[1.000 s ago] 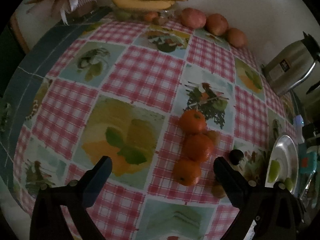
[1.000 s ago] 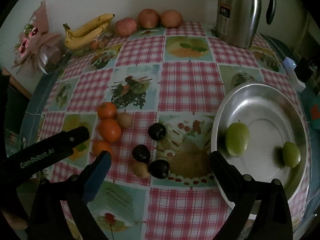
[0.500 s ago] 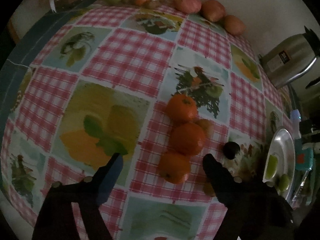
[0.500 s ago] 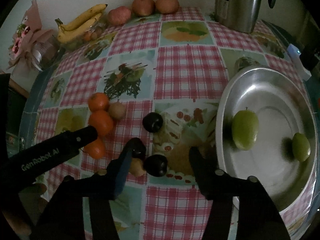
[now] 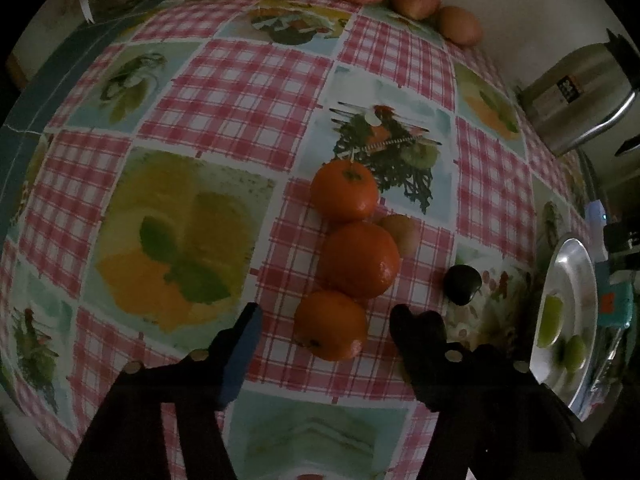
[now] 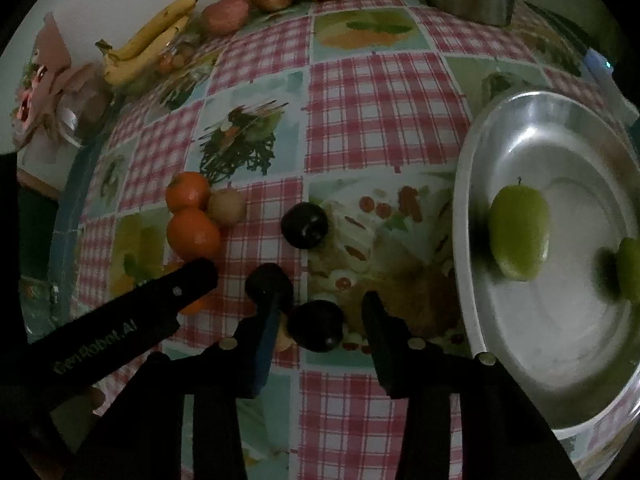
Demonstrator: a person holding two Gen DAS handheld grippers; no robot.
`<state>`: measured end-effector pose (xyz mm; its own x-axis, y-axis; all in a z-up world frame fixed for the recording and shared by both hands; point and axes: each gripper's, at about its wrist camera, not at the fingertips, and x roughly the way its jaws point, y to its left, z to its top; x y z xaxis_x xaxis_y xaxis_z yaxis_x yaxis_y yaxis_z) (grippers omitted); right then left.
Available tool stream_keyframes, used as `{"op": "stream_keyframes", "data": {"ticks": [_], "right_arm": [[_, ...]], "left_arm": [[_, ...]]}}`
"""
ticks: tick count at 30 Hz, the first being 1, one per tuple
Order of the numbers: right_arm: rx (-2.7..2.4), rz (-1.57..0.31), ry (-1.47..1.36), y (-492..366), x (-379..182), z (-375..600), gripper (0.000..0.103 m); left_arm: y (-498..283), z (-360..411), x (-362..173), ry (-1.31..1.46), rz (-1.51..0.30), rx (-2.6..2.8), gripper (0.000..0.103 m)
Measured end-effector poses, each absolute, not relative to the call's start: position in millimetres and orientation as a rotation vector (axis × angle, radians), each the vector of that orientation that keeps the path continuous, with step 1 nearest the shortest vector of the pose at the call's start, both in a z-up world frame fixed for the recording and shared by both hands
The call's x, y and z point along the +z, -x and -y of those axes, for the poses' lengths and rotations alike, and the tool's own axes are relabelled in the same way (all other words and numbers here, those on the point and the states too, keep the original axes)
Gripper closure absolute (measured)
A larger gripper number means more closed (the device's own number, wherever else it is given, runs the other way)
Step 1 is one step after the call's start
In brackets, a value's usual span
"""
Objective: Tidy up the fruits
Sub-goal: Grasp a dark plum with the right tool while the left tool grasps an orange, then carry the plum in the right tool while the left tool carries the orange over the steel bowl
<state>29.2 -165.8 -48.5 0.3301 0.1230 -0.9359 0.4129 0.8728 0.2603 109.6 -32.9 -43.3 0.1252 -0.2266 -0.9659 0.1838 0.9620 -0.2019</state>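
Both tongs have dropped and narrowed: left gripper (image 5: 326, 314) brackets the nearest tangerine (image 5: 330, 325), right gripper (image 6: 320, 300) a dark plum (image 6: 316, 325) (seemingly untouched); grasps look imminent.

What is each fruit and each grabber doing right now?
Left gripper: open, around the nearest orange.
Right gripper: open, around a dark plum.
Other two oranges: on the tablecloth, in a row.
Second dark plum: loose on the cloth.
Two green fruits: inside the metal bowl.
Bananas: at the table's far edge.
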Motion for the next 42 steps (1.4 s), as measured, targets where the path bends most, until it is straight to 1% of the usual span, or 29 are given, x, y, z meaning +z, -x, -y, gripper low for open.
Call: {"op": "stream_keyframes", "data": {"ticks": [2, 4, 5, 7, 8, 19, 20, 22, 24, 33, 42], "right_arm": [[-0.200, -1.234, -0.518, -29, -50, 167, 0.060], [-0.198, -1.234, -0.538, -28, -51, 169, 0.061], [-0.196, -1.233, -0.551, -27, -51, 170, 0.062], [-0.194, -1.231, -0.579, -25, -52, 173, 0.065], [-0.194, -1.230, -0.585, -26, -52, 174, 0.065], [-0.179, -1.249, -0.580, -27, -53, 172, 0.066], [-0.176, -1.250, -0.581, -27, -53, 171, 0.067], [-0.167, -1.252, -0.588, -27, -53, 171, 0.073], [-0.162, -1.250, -0.597, -28, -53, 170, 0.075], [-0.160, -1.243, -0.607, -26, -50, 173, 0.076], [-0.167, -1.161, -0.600, -17, -18, 183, 0.076]], "left_arm": [[-110, 34, -46, 0.040, -1.422, -0.304, 0.044], [-110, 36, -49, 0.041, -1.425, -0.306, 0.048], [-110, 37, -49, 0.041, -1.426, -0.307, 0.054], [-110, 37, -50, 0.044, -1.424, -0.305, 0.061], [-110, 37, -50, 0.042, -1.422, -0.300, 0.065], [-111, 33, -48, 0.067, -1.418, -0.300, 0.065], [-110, 31, -47, 0.068, -1.418, -0.300, 0.065], [-111, 30, -45, 0.070, -1.415, -0.299, 0.065], [-112, 30, -43, 0.072, -1.413, -0.300, 0.065], [-114, 27, -28, 0.095, -1.380, -0.305, 0.065], [-114, 17, 2, 0.131, -1.300, -0.317, 0.066]]}}
